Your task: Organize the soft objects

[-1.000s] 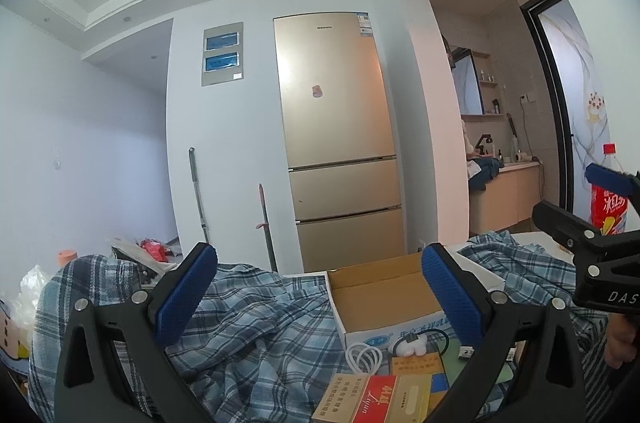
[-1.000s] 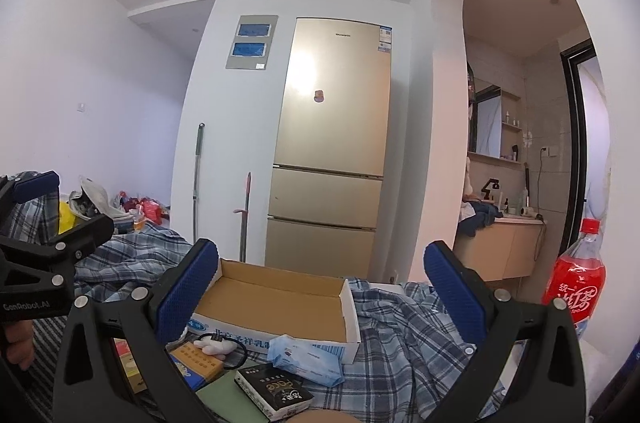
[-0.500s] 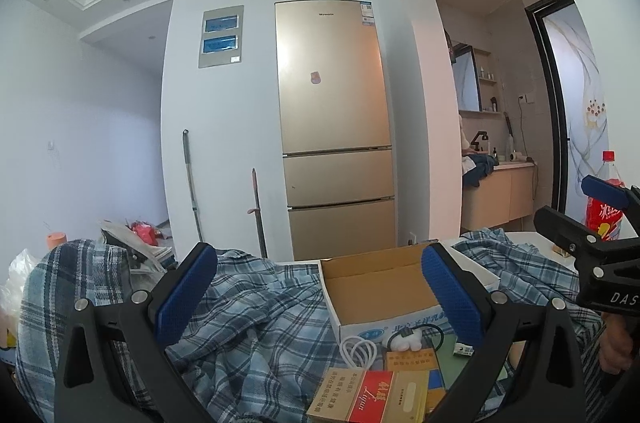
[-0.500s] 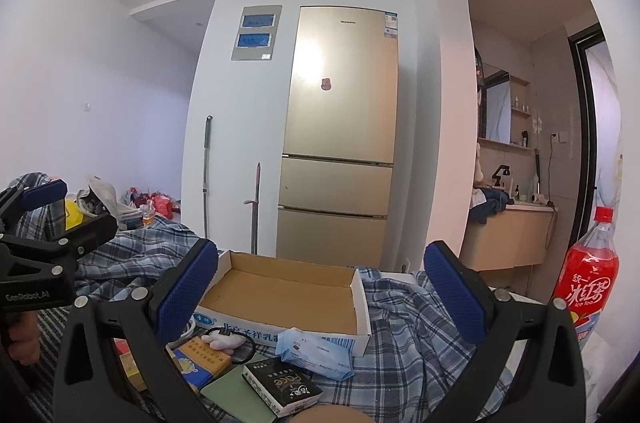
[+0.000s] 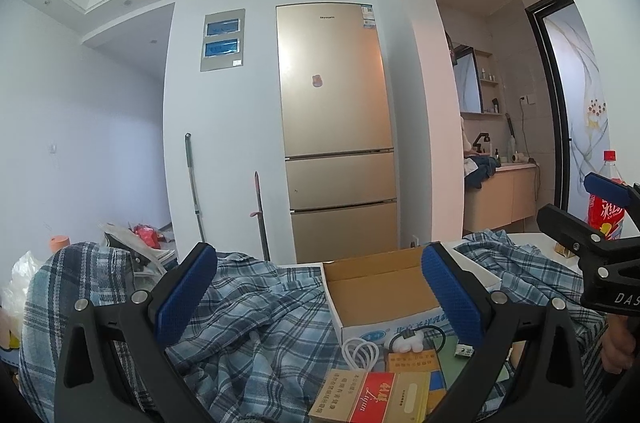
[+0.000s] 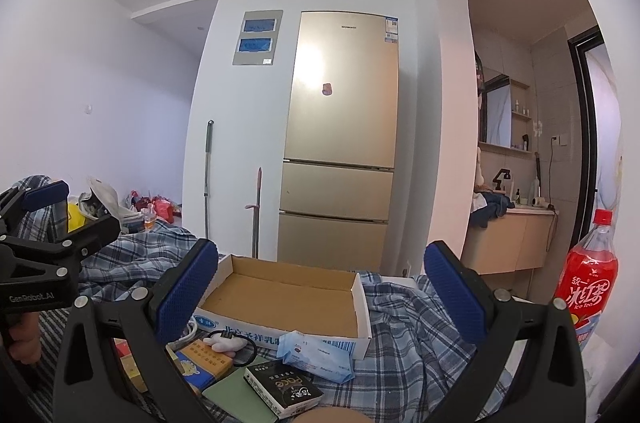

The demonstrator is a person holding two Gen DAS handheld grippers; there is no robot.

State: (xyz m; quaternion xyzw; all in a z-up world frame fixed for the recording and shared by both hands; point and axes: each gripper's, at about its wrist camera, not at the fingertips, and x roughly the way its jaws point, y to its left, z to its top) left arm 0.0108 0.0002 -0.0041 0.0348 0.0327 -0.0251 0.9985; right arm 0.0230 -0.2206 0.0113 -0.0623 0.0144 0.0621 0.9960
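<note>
A crumpled blue plaid shirt (image 5: 260,319) (image 6: 404,327) lies spread over the table around an open, empty cardboard box (image 5: 380,291) (image 6: 288,299). A light-blue pack of wipes (image 6: 316,351) leans on the box's front wall. A small white plush charm on a black loop (image 6: 226,341) (image 5: 406,343) lies in front of the box. My left gripper (image 5: 320,295) is open above the shirt and box corner, holding nothing. My right gripper (image 6: 316,291) is open above the box, also holding nothing. Each gripper shows at the edge of the other's view.
Small boxes (image 5: 372,399), a black "Face" box (image 6: 284,387), a green card and a white cable (image 5: 360,355) lie at the table front. A red ice-tea bottle (image 6: 588,283) stands on the right. A gold fridge (image 5: 336,127), mop poles and a cluttered pile on the left stand behind.
Both cameras have tilted slightly upward and shifted a little, so the table items sit lower in view. Both grippers stay open and hold nothing.
</note>
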